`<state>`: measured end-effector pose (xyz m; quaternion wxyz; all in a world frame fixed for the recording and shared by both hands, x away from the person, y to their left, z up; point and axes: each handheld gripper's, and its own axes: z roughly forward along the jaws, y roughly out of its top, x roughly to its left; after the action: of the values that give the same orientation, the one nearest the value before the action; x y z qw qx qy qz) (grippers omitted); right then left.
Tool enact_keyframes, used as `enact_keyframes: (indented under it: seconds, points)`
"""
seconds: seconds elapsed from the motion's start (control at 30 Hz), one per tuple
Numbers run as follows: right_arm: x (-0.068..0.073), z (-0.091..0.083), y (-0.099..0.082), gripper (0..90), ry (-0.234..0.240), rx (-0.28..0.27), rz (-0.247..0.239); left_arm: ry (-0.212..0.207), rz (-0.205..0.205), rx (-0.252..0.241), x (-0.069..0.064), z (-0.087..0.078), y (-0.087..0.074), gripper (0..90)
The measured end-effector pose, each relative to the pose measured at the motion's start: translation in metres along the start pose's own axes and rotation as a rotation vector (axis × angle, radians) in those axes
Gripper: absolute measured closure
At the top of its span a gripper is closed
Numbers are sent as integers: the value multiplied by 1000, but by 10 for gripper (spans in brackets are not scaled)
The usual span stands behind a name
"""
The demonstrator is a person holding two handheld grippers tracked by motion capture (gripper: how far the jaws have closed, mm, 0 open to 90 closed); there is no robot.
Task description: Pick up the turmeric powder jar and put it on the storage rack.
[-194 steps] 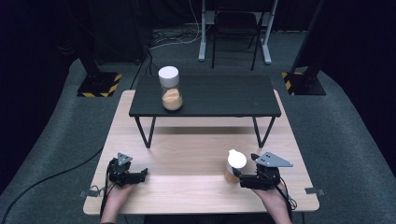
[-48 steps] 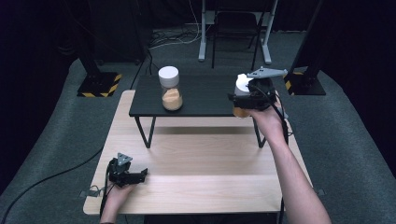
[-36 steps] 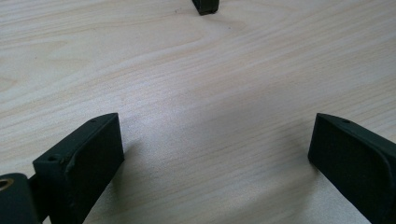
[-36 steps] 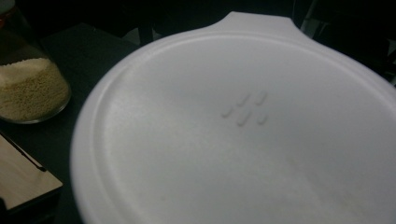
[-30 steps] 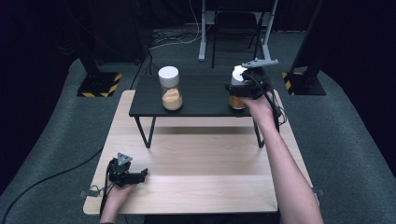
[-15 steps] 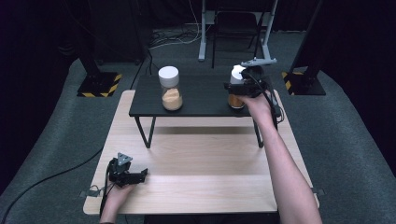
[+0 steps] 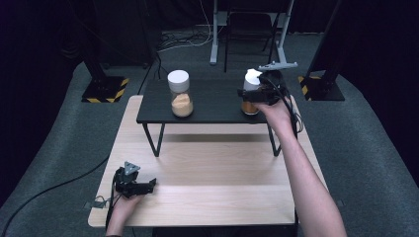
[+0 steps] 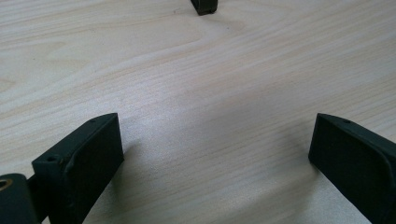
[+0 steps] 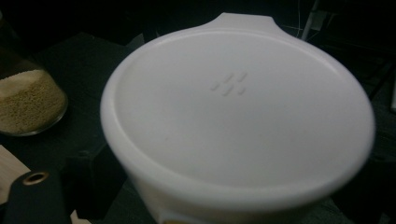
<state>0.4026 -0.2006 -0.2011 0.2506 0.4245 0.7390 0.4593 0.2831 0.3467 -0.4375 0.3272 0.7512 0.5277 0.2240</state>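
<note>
on the black shelf, your right gripper [image 7: 254, 94] fingers have just been opening around the upright jar [image 7: 250, 95]; your left gripper [image 7: 143, 186] fingers gape wide on the worktop [image 7: 222, 187].

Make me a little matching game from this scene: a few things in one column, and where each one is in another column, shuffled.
Things:
1. left gripper
2. right gripper
3. jar with pale grains
4. jar with orange filling

Places:
A. right part of the black shelf, between black jaws
B. low on the wooden table, jaws apart over bare wood
C. left part of the black shelf, standing alone
D. up at the black shelf, jaws either side of a white-lidded jar

Pairs: 1-B, 2-D, 3-C, 4-A
</note>
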Motion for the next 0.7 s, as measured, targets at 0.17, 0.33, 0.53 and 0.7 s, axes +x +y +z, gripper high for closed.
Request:
enact_keyframes:
  seconds: [0.17, 0.33, 0.53, 0.7]
  points:
    - [-1, -9, -8, 45, -7, -28, 8, 3, -3, 0, -1, 0, 0, 26]
    - [1, -17, -15, 0, -19, -37, 9, 3, -3, 0, -1, 0, 0, 26]
    - [2, -27, -25, 0, -37, -54, 9, 3, -3, 0, -1, 0, 0, 26]
    - [3, -37, -32, 0, -44, -65, 2, 3, -3, 0, -1, 0, 0, 26]
